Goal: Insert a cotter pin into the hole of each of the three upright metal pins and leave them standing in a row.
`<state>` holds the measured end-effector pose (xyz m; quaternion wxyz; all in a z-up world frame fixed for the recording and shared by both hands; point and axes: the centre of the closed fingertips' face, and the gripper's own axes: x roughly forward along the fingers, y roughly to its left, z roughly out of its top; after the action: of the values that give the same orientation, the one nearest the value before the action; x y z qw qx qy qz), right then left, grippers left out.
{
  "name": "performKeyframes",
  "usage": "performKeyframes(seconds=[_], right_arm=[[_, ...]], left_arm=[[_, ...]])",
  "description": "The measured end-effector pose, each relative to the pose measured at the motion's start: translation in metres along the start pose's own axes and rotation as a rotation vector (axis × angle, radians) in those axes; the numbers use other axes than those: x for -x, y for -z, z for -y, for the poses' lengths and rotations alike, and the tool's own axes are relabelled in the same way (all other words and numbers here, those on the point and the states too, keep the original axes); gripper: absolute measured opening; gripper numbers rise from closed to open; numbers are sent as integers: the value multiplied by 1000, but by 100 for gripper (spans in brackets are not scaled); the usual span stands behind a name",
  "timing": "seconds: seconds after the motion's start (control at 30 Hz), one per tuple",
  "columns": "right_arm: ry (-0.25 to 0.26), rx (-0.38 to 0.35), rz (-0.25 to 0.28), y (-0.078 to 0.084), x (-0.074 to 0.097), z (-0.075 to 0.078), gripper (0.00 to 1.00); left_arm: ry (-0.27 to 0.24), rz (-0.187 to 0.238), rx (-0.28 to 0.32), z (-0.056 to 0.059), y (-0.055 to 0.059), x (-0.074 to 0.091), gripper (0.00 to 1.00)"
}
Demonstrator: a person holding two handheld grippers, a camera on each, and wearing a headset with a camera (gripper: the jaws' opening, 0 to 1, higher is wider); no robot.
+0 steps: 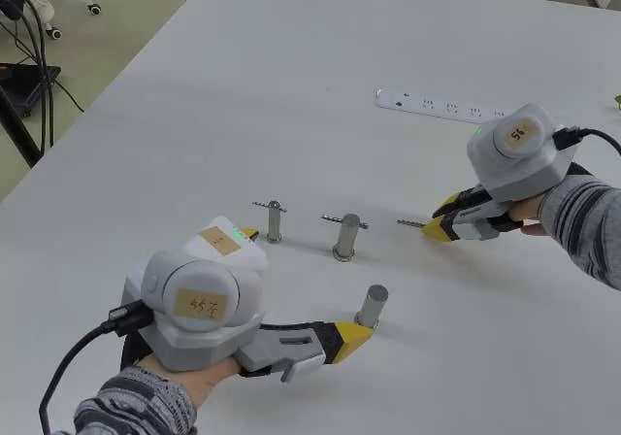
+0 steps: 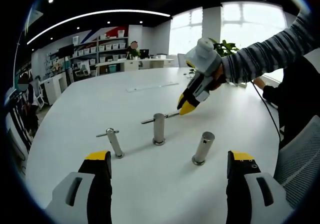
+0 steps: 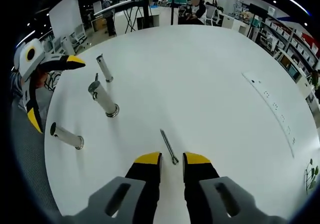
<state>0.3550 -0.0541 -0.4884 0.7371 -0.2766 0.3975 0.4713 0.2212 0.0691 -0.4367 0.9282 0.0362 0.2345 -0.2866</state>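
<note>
near pin (image 1: 374,301): foot being partly covered by left gripper (image 1: 301,285) tip; hole showing too small to tell | cotter pin (image 1: 411,223): rear end being hidden inside right gripper (image 1: 439,229) | power strip (image 1: 427,104): right end hiding behind right gripper

The tan sticker (image 1: 200,305) on the near left gripper (image 1: 300,285) has handwriting that starts "55". The far right gripper (image 1: 437,229) has a sticker (image 1: 522,134) that reads roughly "5K". A second left sticker (image 1: 219,241) is unreadable.

White power strip (image 1: 441,106) on table (image 1: 243,85)
</note>
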Motion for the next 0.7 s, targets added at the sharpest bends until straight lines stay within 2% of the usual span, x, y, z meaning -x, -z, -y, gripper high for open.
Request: performKeyframes(seconds=[0.1,0.17,0.47,0.57,0.7], right_arm=[[-14,30,-32,4,-6,5,9],[-30,65,-51,5,-5,2,7],[-39,88,-78,1,-2,3,0],[-42,101,-90,1,-3,7,0],[-40,120,-89,1,-2,4,0]], left_arm=[[3,7,5,1,-2,0,95],[4,9,6,1,-2,0,94],[8,-6,6,2,0,-2,93],[10,-14,6,2,1,-3,93],[11,-17,4,2,2,-3,92]])
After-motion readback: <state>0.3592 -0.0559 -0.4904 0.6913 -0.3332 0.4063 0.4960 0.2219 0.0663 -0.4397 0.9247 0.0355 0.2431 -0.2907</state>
